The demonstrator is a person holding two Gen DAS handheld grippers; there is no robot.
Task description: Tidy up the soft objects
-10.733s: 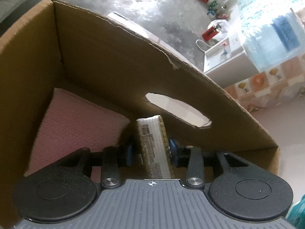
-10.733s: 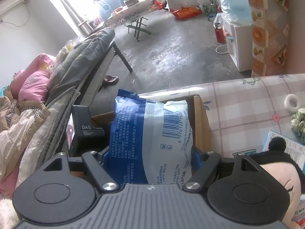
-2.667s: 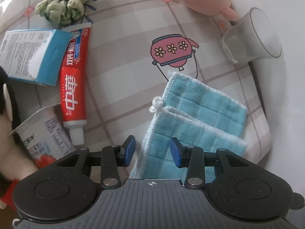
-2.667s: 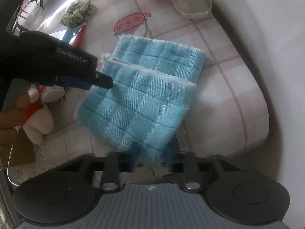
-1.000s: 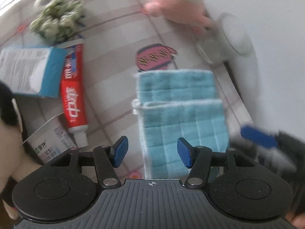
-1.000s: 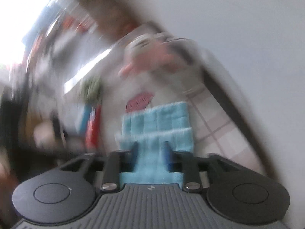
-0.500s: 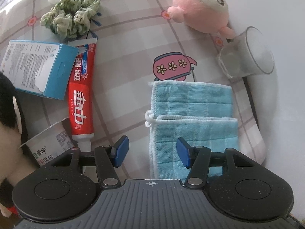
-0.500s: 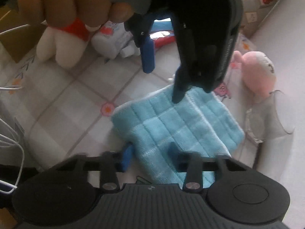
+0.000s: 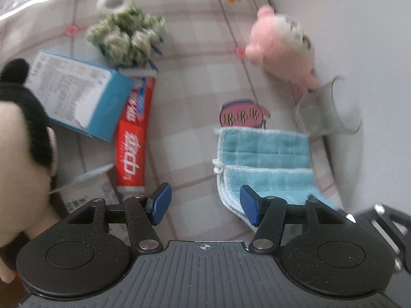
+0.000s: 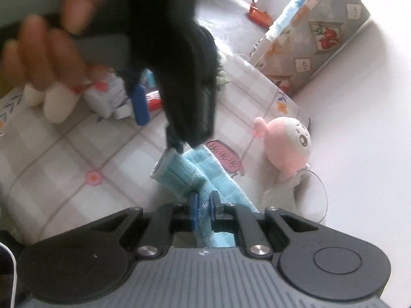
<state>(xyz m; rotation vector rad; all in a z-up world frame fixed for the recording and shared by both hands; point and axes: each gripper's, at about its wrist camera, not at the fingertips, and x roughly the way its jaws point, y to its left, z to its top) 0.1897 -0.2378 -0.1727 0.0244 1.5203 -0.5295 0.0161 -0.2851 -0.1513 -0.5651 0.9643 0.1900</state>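
A folded light-blue towel [image 9: 264,159] lies on the checked tablecloth near the wall. My right gripper [image 10: 203,205] is shut on the towel [image 10: 195,174], whose near edge is bunched up between its blue pads. My left gripper [image 9: 204,205] hangs over the towel's left edge with its jaws opening. Its right finger is above the towel's edge, with mostly bare cloth between the pads. A pink plush [image 9: 282,48] lies behind the towel. A black-and-white plush [image 9: 20,128] sits at the far left. A green scrunchie [image 9: 125,38] lies at the back.
A clear glass [image 9: 328,113] lies tipped against the wall right beside the towel. A red toothpaste tube [image 9: 131,143], a blue box [image 9: 74,97], a yogurt cup [image 9: 87,187] and a white ring [image 9: 114,0] lie to the left. A person's hand [image 10: 51,38] holds the left gripper.
My right gripper has shut on the towel's near edge and gathered it up. The left gripper has shifted slightly, and the right gripper now shows at its lower right.
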